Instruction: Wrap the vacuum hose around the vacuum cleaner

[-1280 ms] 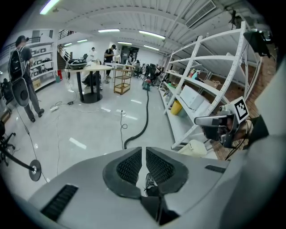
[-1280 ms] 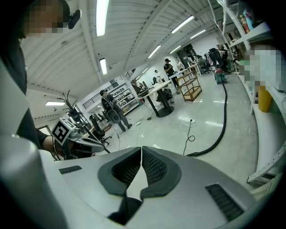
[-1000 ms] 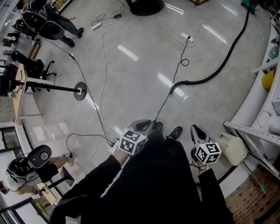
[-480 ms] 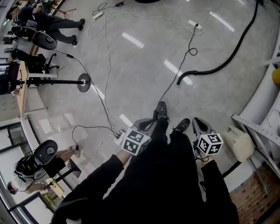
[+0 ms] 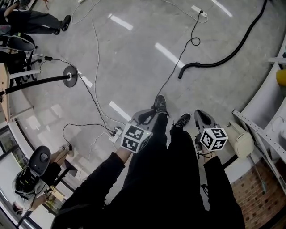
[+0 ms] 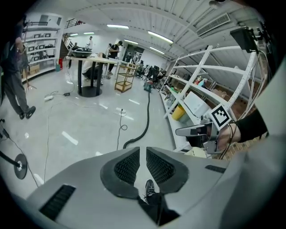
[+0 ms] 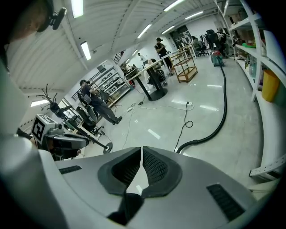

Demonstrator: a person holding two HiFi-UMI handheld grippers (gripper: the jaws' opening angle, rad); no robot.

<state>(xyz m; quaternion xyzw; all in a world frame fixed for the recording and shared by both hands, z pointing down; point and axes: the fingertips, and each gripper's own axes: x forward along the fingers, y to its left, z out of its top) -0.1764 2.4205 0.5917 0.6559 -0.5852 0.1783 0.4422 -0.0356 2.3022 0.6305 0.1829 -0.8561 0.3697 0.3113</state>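
Note:
The black vacuum hose (image 5: 232, 51) lies on the grey floor and curves from the top right to its open end (image 5: 181, 74). That end lies ahead of my shoes. In the left gripper view the hose (image 6: 145, 117) runs away toward a small teal machine (image 6: 147, 87) far off. My left gripper (image 5: 144, 117) is shut and empty, held in front of my body, well short of the hose. My right gripper (image 5: 201, 117) is also shut and empty, level with the left one. Both grippers' own views, left (image 6: 143, 154) and right (image 7: 141, 154), show closed jaws with the hose (image 7: 222, 112) beyond.
Thin cables (image 5: 96, 89) and a power strip (image 5: 199, 10) trail across the floor. A stand with a round base (image 5: 69, 76) lies at the left. White shelving (image 5: 268, 116) and a beige bag (image 5: 239, 141) line the right side. People stand by a far table (image 6: 96, 74).
The person has stepped forward toward the hose end, one shoe now ahead. Both grippers came along and sank a little, still shut.

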